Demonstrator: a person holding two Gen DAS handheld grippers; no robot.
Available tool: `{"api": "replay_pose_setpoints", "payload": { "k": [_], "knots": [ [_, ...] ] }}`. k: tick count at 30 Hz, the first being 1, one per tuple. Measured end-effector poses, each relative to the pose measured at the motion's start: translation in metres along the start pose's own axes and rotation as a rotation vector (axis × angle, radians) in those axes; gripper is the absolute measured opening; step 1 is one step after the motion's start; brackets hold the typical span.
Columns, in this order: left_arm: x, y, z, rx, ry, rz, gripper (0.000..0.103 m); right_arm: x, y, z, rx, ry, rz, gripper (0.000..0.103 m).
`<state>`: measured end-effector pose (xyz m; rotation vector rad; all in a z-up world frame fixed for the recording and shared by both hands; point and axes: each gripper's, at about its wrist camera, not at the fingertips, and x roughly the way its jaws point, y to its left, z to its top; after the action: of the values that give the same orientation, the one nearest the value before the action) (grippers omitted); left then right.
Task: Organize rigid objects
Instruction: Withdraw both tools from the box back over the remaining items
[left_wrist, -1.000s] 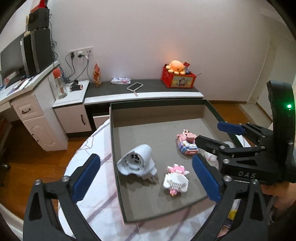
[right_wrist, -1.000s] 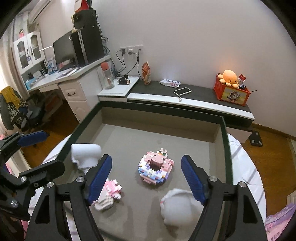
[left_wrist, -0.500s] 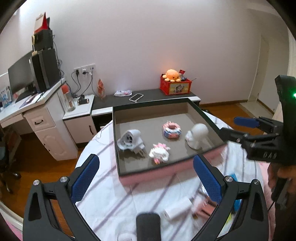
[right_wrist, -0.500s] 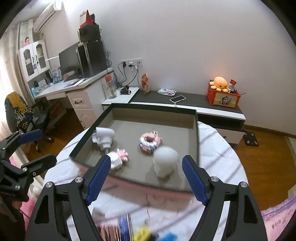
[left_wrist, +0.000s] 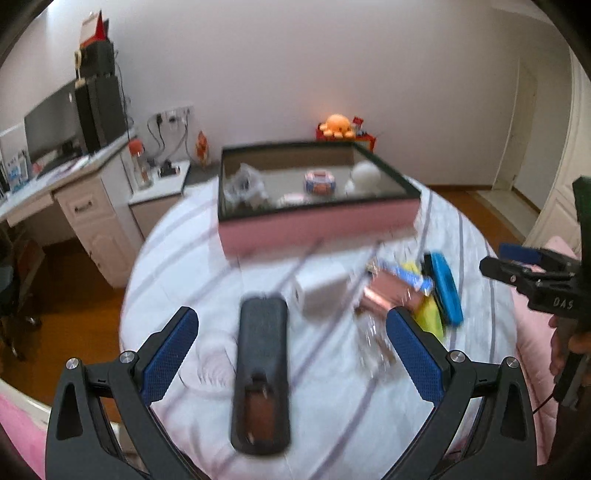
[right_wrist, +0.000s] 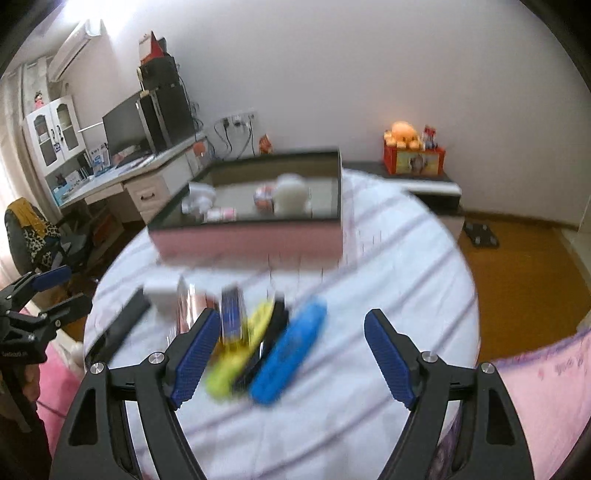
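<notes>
Left gripper (left_wrist: 291, 349), seen from its own wrist camera, hangs wide open over the round, striped-cloth table (left_wrist: 207, 258), with nothing between its blue pads (left_wrist: 170, 352). Below the gap lies a black remote control (left_wrist: 263, 373), lengthwise toward the camera. Just beyond it sits a white boxy block (left_wrist: 319, 291), perhaps a charger, though blur hides the detail. To its right is a loose cluster: a copper-pink packet (left_wrist: 388, 299), a yellow item (left_wrist: 430, 317) and a blue oblong case (left_wrist: 445, 288). Further back stands the pink-sided tray (left_wrist: 317, 230) with a dark rim, holding a white rounded figure (left_wrist: 365, 177), a ring-shaped brick toy (left_wrist: 319, 181) and a pale clear-looking lump (left_wrist: 243, 182). At the right edge a hand (left_wrist: 569, 343) grips the other tool.

From the right wrist camera, the right gripper (right_wrist: 291, 354) is likewise spread wide and empty. The blue oblong case (right_wrist: 290, 349) and yellow item (right_wrist: 236, 350) lie on the table under its fingers, near the left pad (right_wrist: 194, 350). The remote control (right_wrist: 120, 325) lies further left, and the tray (right_wrist: 251, 242) sits beyond, at the table's far side.
</notes>
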<state>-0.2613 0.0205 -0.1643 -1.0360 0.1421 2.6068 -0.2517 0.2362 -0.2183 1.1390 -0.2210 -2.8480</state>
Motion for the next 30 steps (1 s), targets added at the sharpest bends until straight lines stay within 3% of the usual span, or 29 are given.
{"api": "replay_pose_setpoints", "payload": {
  "k": [7, 13, 22, 30],
  "knots": [
    [0.004, -0.004, -0.024, 0.012, 0.059, 0.031, 0.103, 0.012, -0.007, -0.035, 0.056, 0.071, -0.019, 0.082],
    [0.001, -0.001, -0.027, 0.011, 0.062, 0.031, 0.103, 0.022, -0.003, -0.039, 0.031, 0.08, -0.085, 0.082],
    [0.011, 0.012, -0.032, -0.012, 0.091, 0.072, 0.103, 0.038, 0.003, -0.044, 0.004, 0.103, -0.105, 0.082],
    [0.016, 0.003, -0.016, 0.007, 0.06, 0.043, 0.103, 0.04, -0.005, -0.039, 0.007, 0.08, -0.12, 0.082]
  ]
}}
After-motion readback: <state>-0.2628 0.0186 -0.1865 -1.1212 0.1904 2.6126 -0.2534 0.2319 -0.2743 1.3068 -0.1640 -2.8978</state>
